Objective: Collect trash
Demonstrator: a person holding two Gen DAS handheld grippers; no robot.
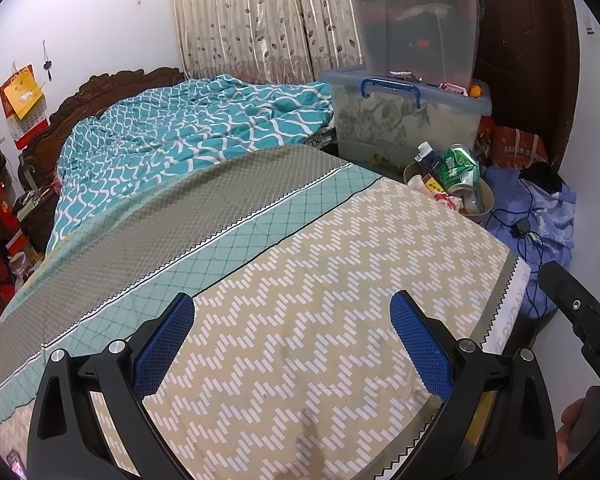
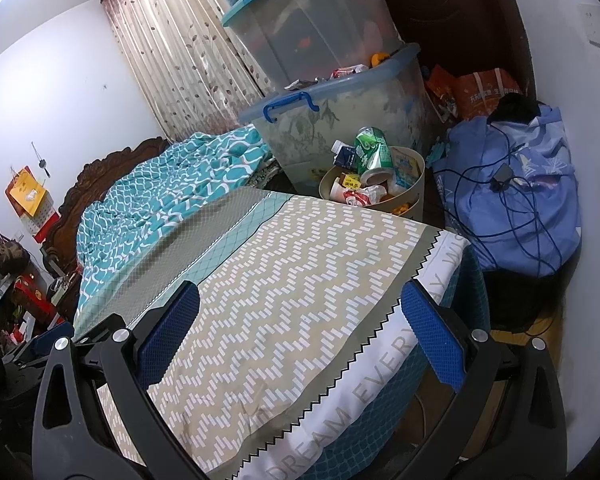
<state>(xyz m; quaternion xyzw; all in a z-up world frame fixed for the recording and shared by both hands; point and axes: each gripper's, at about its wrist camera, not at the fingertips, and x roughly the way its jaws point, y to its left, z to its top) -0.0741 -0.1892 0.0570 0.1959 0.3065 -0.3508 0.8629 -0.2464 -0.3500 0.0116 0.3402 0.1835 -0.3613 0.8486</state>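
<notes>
Round beige bin (image 2: 414,188) beyond the bed corner, heaped with green can (image 2: 373,152), cartons, crumpled wrappers

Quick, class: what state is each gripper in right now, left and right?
Left gripper: open, holding nothing, above the bed.
Right gripper: open, holding nothing, also above the bed.

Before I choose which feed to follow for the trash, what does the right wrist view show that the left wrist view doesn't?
Only the right wrist view shows the DREAM EVERY lettering on the sheet's edge and the whole blue bundle. Only the left wrist view shows the right gripper's black body at its edge. Both show the overfull trash bin, the green can on top, the stacked storage boxes and open, empty fingers.
</notes>
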